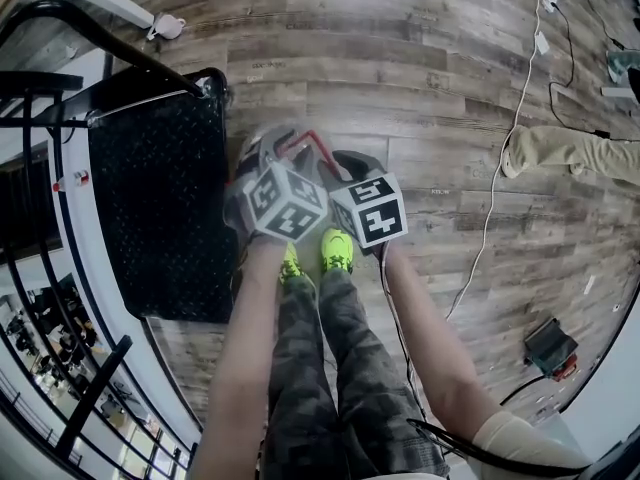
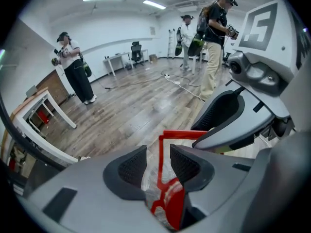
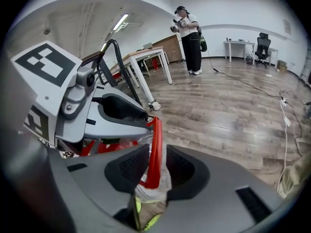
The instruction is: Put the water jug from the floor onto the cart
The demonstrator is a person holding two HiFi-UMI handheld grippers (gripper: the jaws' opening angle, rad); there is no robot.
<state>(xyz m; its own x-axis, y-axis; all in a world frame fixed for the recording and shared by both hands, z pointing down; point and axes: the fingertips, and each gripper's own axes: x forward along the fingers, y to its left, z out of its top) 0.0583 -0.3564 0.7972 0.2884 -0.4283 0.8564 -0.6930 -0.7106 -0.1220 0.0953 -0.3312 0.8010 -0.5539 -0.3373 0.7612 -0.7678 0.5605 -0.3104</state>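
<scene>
Two tools meet over the one red handle (image 2: 162,166) of the water jug (image 2: 151,187), and both are mine. My left tool (image 2: 158,165) stands wide. Its pads are apart with the thin red bar between them, nearer one pad than the other, with daylight on the far side. My right tool (image 3: 156,161) is narrow about the same handle from the opposite side. The bar runs upright through its gap, with both pads close against it.

From my head camera the two marker cubes sit side by side, nearly touching, and both tools point steeply down. The jug's clear, crinkled body shows only in scraps under the jaws. It hangs or sits low in front of my yellow-green shoes (image 1: 337,251), and I cannot tell whether its base touches the wooden floor (image 1: 420,88). It is not on the cart (image 1: 150,208). The cart's black patterned deck lies just to the left of the tools, with nothing of the jug over it. Loose cables (image 1: 500,178) trail across the boards well off to the right.
</scene>
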